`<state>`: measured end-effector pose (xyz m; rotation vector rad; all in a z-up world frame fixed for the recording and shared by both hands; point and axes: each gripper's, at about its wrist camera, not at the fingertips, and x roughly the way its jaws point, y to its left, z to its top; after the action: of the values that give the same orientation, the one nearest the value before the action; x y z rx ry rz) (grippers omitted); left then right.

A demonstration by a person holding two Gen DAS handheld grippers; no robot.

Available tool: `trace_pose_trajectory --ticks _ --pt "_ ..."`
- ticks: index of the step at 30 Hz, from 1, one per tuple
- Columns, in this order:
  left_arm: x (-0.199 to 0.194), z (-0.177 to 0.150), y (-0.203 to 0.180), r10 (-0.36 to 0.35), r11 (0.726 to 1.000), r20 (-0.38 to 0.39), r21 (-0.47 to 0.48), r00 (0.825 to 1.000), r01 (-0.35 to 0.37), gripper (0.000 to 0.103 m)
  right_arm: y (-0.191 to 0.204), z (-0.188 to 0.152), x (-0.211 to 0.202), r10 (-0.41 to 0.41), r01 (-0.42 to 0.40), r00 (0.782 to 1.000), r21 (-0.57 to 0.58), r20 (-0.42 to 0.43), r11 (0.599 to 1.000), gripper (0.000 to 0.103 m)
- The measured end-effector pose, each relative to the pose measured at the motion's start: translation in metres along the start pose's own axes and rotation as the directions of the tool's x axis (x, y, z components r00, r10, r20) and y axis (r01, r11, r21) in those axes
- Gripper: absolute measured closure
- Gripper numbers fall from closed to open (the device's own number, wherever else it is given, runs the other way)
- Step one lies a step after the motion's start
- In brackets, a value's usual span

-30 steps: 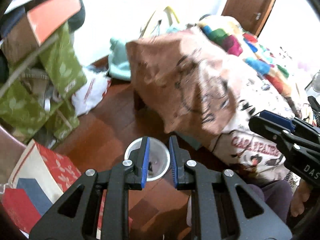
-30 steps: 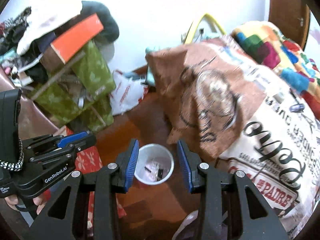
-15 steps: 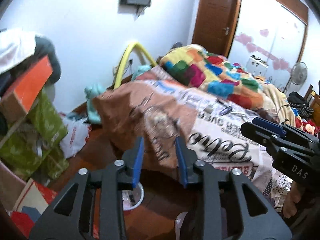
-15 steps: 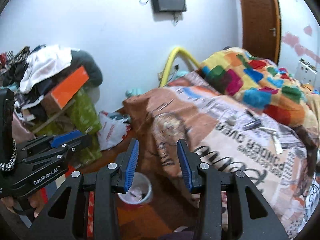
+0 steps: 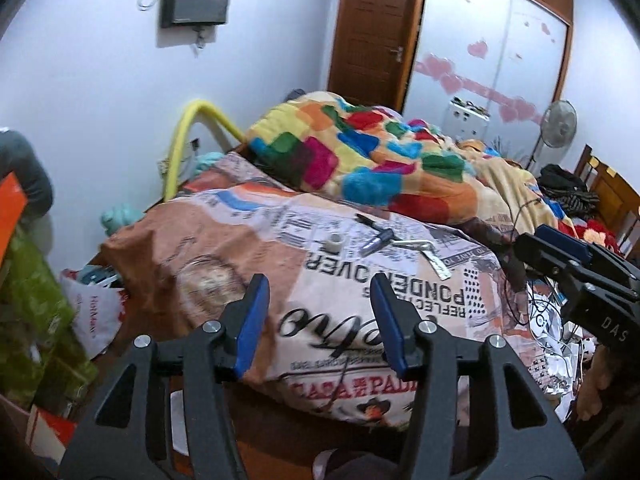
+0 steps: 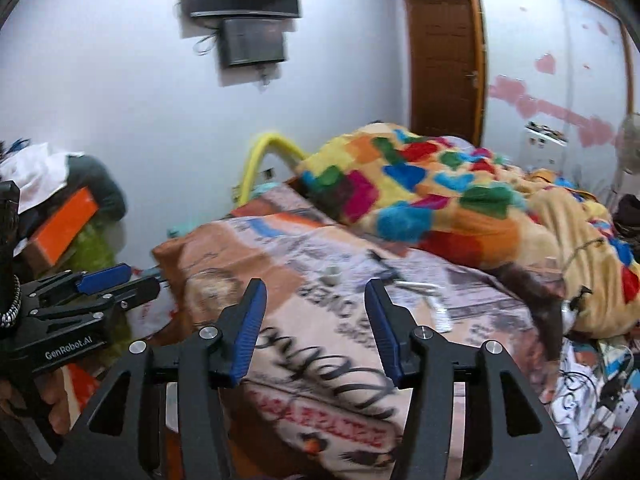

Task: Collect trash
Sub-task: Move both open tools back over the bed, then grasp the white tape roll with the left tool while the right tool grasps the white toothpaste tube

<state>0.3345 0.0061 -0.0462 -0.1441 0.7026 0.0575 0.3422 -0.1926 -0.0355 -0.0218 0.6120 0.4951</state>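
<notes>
Two grippers hang over the bed (image 5: 248,240) as we look along them. Our left gripper (image 5: 318,322) has jaws opening, nothing between them; our right gripper (image 6: 312,326) likewise. Ahead on the printed cover lie a small white cap (image 5: 333,244), a dark pen (image 5: 374,242) and what may be a silvery wrapper (image 5: 438,264).

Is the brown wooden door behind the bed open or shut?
Shut. The brown wooden door sits flat inside its frame, handle visible, and no gap or room beyond shows at either edge.
</notes>
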Motion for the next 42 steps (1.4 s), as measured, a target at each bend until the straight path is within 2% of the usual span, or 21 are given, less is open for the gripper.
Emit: trace_pose_trajectory --ticks 9,17,24,29,38,42 --pt "0.094 0.018 -0.049 -0.048 0.996 -0.090 0.072 0.995 0.055 0.052 -0.085 -0.009 0.040 -0.118 0.124 0.990 0.092 -0.073 0.988 0.055" --pt "0.186 0.015 -0.056 -0.046 0.997 -0.196 0.051 0.979 0.057 0.052 -0.132 -0.033 0.093 -0.130 0.154 0.975 0.126 -0.179 0.980 0.055" --pt "0.256 0.006 -0.047 -0.016 0.998 -0.266 0.051 0.964 0.030 0.052 -0.156 -0.056 0.151 -0.104 0.148 0.953 0.138 -0.285 0.979 0.055" --pt "0.297 0.006 -0.038 0.003 0.999 -0.288 0.047 0.958 0.011 0.052 -0.168 -0.067 0.194 -0.081 0.138 0.937 0.146 -0.340 0.980 0.055" --pt "0.345 0.014 -0.024 0.019 0.999 -0.277 0.046 0.961 -0.007 0.052 -0.168 -0.066 0.237 -0.084 0.120 0.938 0.087 -0.336 0.989 0.055" --pt "0.360 0.017 -0.021 0.019 0.999 -0.276 0.042 0.961 -0.008 0.052 -0.171 -0.063 0.249 -0.091 0.130 0.942 0.101 -0.323 0.986 0.056"
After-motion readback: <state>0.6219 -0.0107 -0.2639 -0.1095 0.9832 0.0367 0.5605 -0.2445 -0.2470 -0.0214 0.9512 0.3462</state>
